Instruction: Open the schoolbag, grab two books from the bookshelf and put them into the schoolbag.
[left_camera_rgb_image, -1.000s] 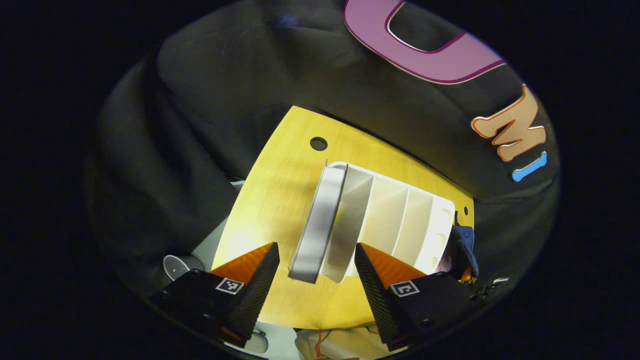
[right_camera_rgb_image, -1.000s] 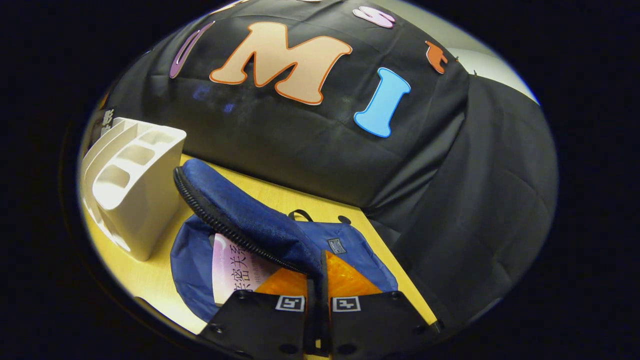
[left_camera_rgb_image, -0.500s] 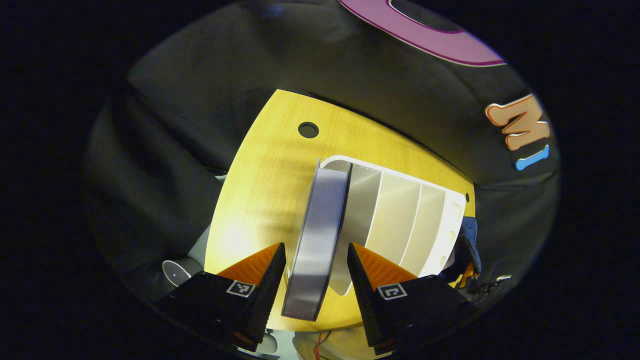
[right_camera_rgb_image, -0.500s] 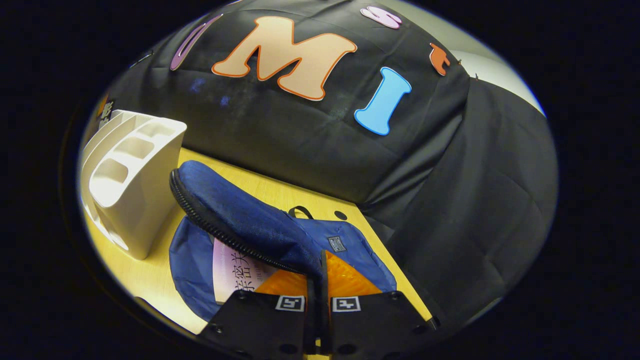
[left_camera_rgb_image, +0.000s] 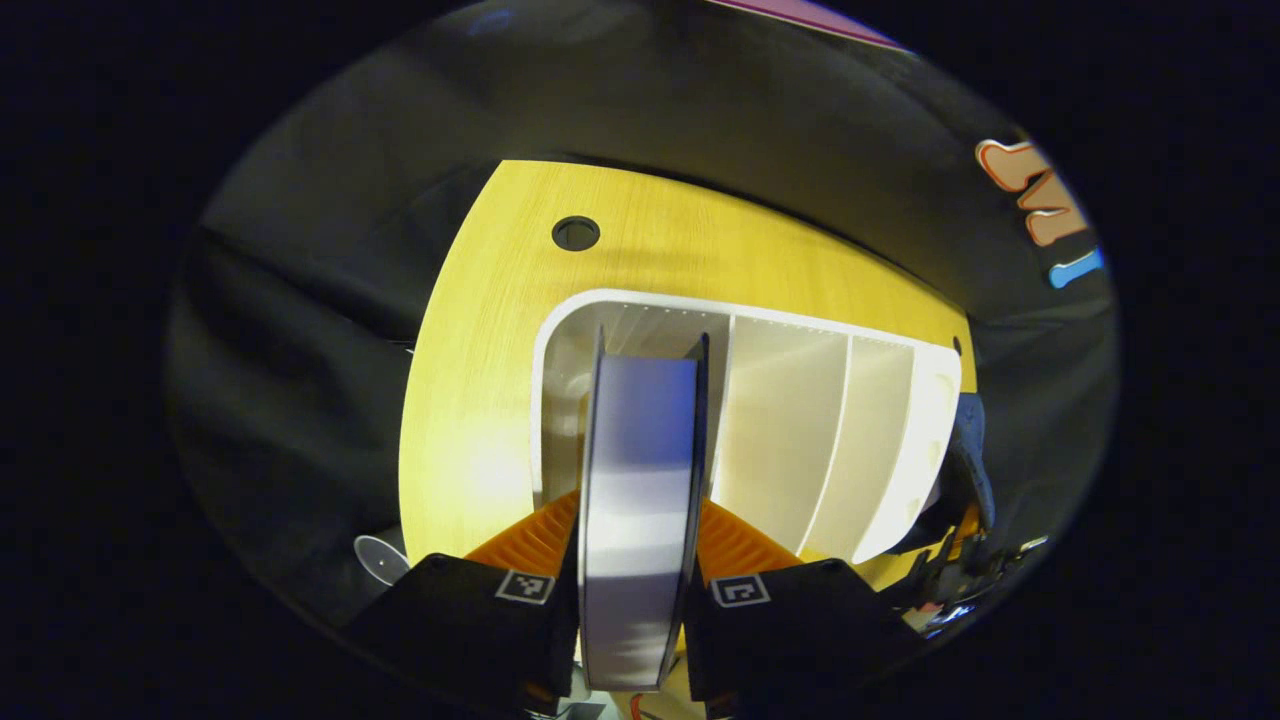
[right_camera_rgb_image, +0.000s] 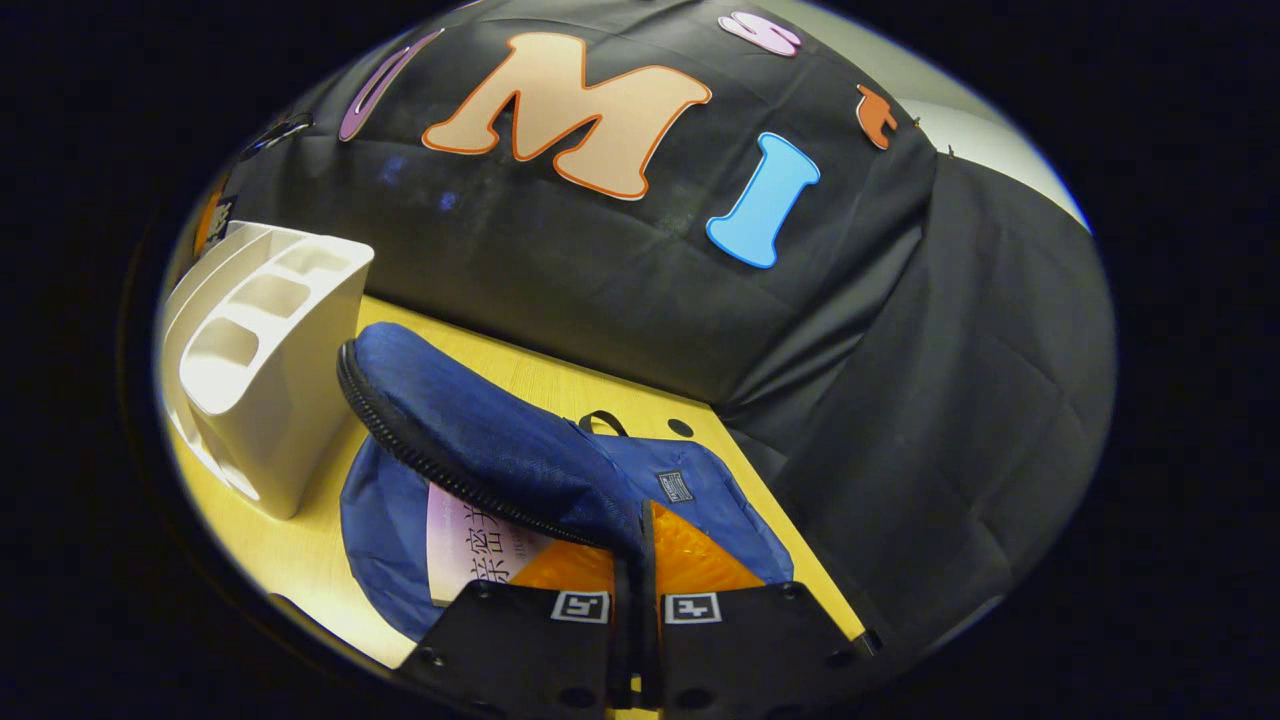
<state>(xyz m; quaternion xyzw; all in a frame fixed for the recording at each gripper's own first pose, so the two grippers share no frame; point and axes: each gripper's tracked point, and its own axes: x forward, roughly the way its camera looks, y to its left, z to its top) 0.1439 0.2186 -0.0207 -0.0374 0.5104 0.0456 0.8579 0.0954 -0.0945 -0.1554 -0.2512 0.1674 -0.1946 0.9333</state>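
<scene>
Left gripper (left_camera_rgb_image: 636, 560) clamping book (left_camera_rgb_image: 636, 480)

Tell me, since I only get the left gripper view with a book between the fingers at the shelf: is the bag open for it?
Observer: Yes. In the right gripper view the bag lies open on the table beside the shelf, with its flap lifted.
Operator: What keeps the flap up?
Observer: The right gripper is shut on the flap's zipper edge and holds it raised.
Operator: Anything in the bag?
Observer: A pink book lies inside, under the raised flap.
</scene>
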